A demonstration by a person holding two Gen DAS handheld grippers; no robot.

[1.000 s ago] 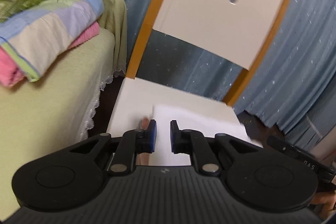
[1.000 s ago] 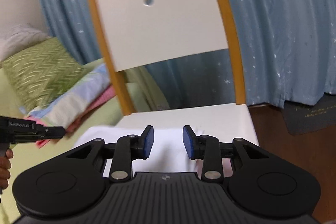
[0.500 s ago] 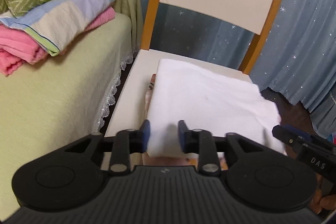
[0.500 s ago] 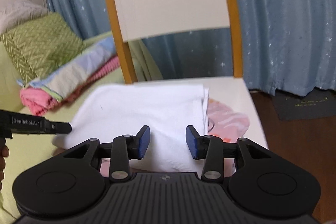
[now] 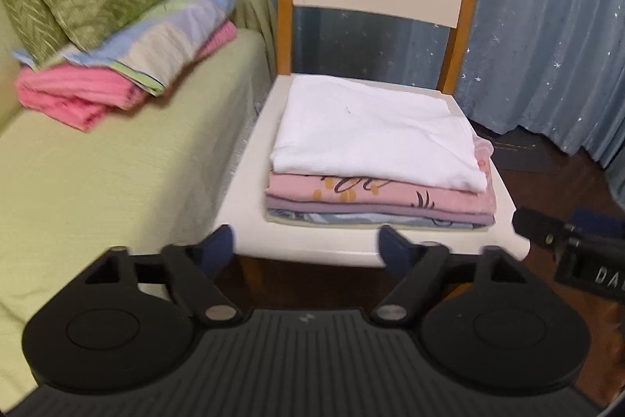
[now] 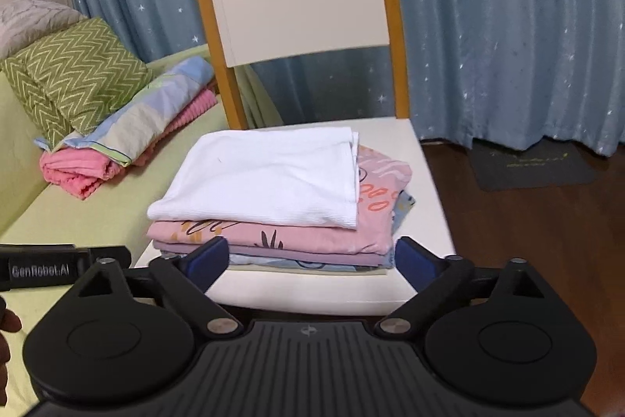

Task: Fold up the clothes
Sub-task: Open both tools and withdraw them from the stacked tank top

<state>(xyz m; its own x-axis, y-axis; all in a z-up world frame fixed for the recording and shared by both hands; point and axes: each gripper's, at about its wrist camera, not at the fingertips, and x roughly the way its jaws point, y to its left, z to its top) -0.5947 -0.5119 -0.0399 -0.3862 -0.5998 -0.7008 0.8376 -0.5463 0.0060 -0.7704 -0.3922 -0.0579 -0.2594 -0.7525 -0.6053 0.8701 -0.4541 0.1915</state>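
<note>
A folded white garment (image 5: pixel 375 131) tops a stack of folded clothes on the white chair seat (image 5: pixel 250 182). Under it lie a pink printed piece (image 5: pixel 383 196), a mauve one and a blue one. The white garment also shows in the right wrist view (image 6: pixel 269 178) over the pink piece (image 6: pixel 312 237). My left gripper (image 5: pixel 308 247) is open and empty, held back from the seat's front edge. My right gripper (image 6: pixel 310 256) is open and empty, just in front of the stack. The right gripper's body (image 5: pixel 578 253) shows at the left view's right edge.
A green-covered sofa (image 5: pixel 97 174) stands left of the chair with a pink towel (image 5: pixel 78 92), a pastel sheet (image 5: pixel 172 34) and a green zigzag pillow (image 6: pixel 74 73) on it. Blue starred curtains (image 6: pixel 508 26) hang behind. A dark mat (image 6: pixel 535 163) lies on the wooden floor at right.
Both grippers have pulled back and up from the stack and opened wide. The white garment lies released on top of the pile, and the whole stack has come into view.
</note>
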